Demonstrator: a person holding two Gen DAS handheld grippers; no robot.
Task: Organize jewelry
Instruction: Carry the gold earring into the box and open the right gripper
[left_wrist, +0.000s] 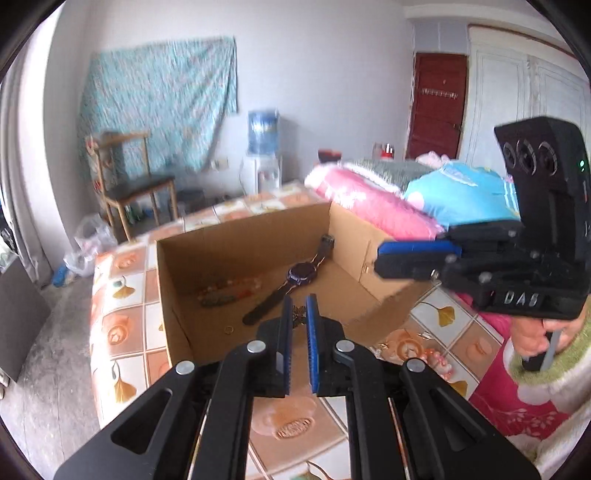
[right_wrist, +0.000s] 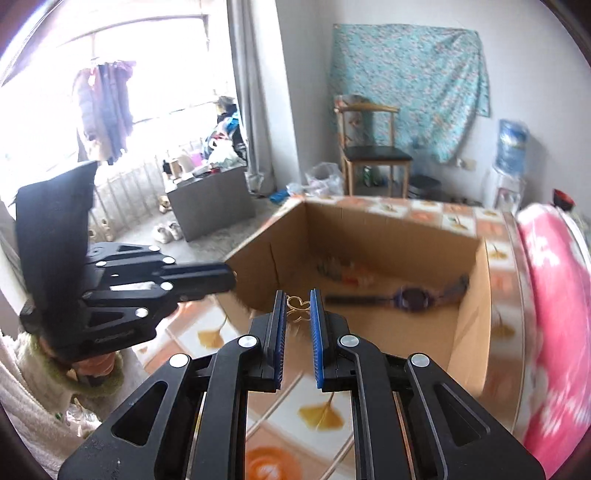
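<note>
An open cardboard box (left_wrist: 255, 247) (right_wrist: 373, 232) stands on the tile-patterned tabletop (left_wrist: 125, 325). Inside it lie a purple-faced wristwatch (left_wrist: 301, 275) (right_wrist: 413, 296), a string of mixed beads (left_wrist: 229, 290) (right_wrist: 347, 275) and a small gold ring (left_wrist: 229, 329). Just before the box's near edge my left gripper (left_wrist: 299, 301) (right_wrist: 232, 282) is shut on a small dark chain-like piece (left_wrist: 298, 314). My right gripper (right_wrist: 297, 295) (left_wrist: 378, 258), over the box's right corner, is shut on a thin gold looped ornament (right_wrist: 297, 305).
Pink beads (left_wrist: 434, 360) and another small trinket lie on the tabletop right of the box. Folded pink and blue bedding (left_wrist: 373, 201) (right_wrist: 554, 295) is piled beside the box. A wooden chair (left_wrist: 136, 184), a water dispenser (left_wrist: 263, 147) and bags stand on the floor beyond.
</note>
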